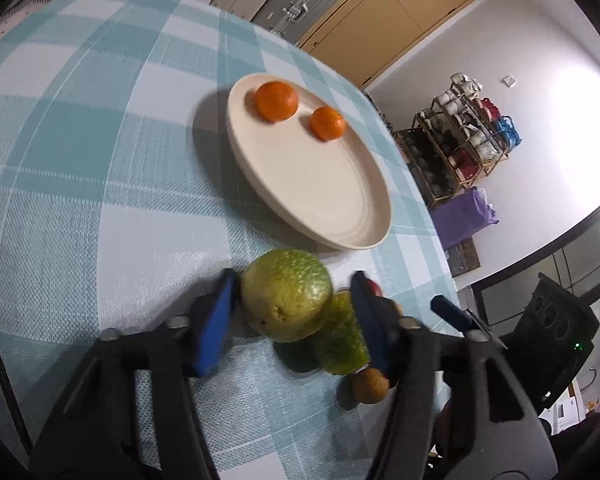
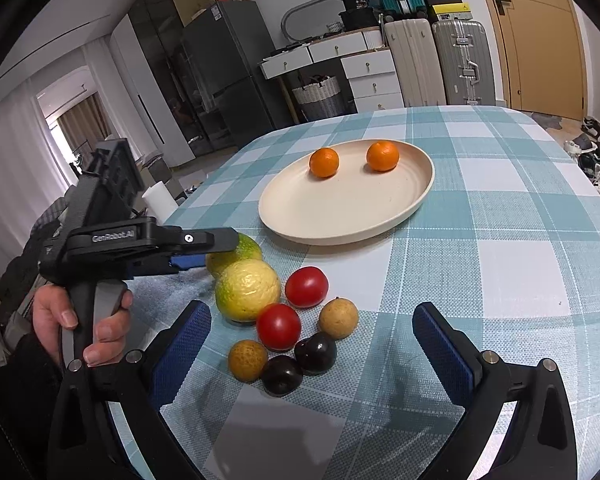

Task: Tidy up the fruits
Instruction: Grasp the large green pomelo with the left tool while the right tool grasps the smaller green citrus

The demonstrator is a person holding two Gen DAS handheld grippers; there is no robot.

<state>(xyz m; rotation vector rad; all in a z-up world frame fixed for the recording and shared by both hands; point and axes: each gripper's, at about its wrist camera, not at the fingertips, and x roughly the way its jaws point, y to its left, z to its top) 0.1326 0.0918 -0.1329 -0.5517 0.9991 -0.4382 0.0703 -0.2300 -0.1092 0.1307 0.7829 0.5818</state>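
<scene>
Fruit cluster sits on the checked cloth of the bench (image 2: 500, 272), just short of the cream plate (image 2: 300, 216). I count two green-yellow citrus with pebbled skin, two red tomatoes (image 2: 306, 286), two tan round fruits (image 2: 338, 317) and two dark plums (image 2: 315, 353). Two oranges (image 2: 324, 162) already rest apart on the plate's far side.

From my left wrist camera the far green citrus (image 1: 286, 294) fills the gap between the blue pads; the second citrus (image 1: 342, 340) lies behind it and partly covered by the right-hand pad. Only slivers of a tomato and one tan fruit show past that pad; the plums are hidden there. In the right view the left gripper (image 1: 292, 300) body covers most of the citrus it reaches for.

Left fingers (image 1: 216, 320): narrowed around the far citrus, one pad touching its side, the other just beside or touching; I cannot tell whether it presses. The fruit rests on the cloth.

Right gripper (image 2: 312, 344): fingers spread wide, holding nothing, hovering over the near edge of the cluster with plums and a tomato between them.
</scene>
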